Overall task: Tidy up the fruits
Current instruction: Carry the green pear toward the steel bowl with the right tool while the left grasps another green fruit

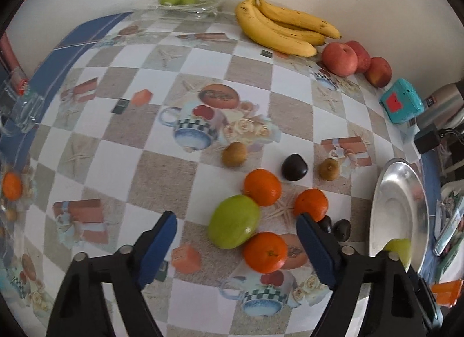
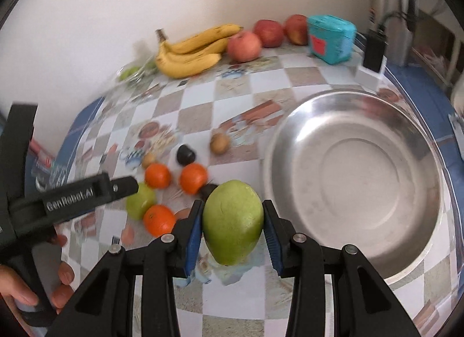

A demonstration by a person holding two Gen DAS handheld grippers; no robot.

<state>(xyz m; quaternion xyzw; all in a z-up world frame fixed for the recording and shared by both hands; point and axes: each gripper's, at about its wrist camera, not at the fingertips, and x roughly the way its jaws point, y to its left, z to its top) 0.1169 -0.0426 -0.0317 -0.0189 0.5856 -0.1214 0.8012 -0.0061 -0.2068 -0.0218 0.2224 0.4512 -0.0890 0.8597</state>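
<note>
Steel bowl (image 2: 352, 180) empty inside, so sorting barely begun. R gripper (image 2: 232, 225) clamped on green mango (image 2: 233, 222), held above tablecloth just beside bowl's near-left rim, not yet over it. L gripper (image 1: 236, 228) jaws wide apart, nothing btwn pads, over loose pile: 2nd green fruit (image 1: 233, 221), 3 oranges (image 1: 262, 187), kiwis, dark fruits. Bananas (image 1: 278, 26) & apples (image 1: 339, 58) lie by wall, untouched.

A home dining or kitchen table (image 1: 162, 162) with a printed teacup-and-checker oilcloth, pushed against a plain wall; bananas (image 1: 278, 26) and apples (image 1: 339, 58) along the wall, a thermos (image 1: 440, 102) beside them.
</note>
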